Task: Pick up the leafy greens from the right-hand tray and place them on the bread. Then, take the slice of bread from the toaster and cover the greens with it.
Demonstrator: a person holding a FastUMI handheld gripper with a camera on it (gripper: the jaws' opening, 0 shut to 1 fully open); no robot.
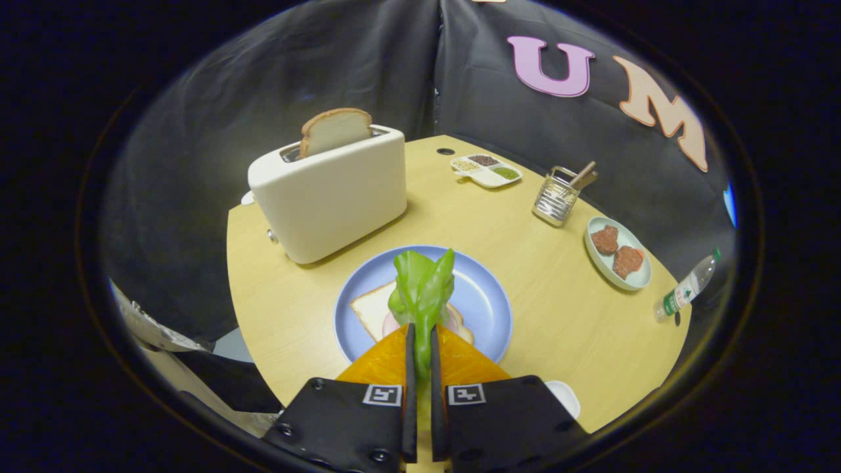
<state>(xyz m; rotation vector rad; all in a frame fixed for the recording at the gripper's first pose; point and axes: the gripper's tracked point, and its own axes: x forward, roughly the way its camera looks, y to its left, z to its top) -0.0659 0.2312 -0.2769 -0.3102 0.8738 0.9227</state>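
Note:
My gripper is shut on the leafy greens, which stick up from between the fingertips. The greens hang over a blue plate just ahead of the fingers. A slice of bread with something pale pink on it lies on that plate, partly hidden by the greens and the fingers. Beyond the plate stands a cream toaster with a second bread slice sticking up out of its slot.
A pale tray with two brown patties lies to the right on the round wooden table. A metal holder with sticks and a divided dish stand farther back. A plastic bottle lies at the right edge.

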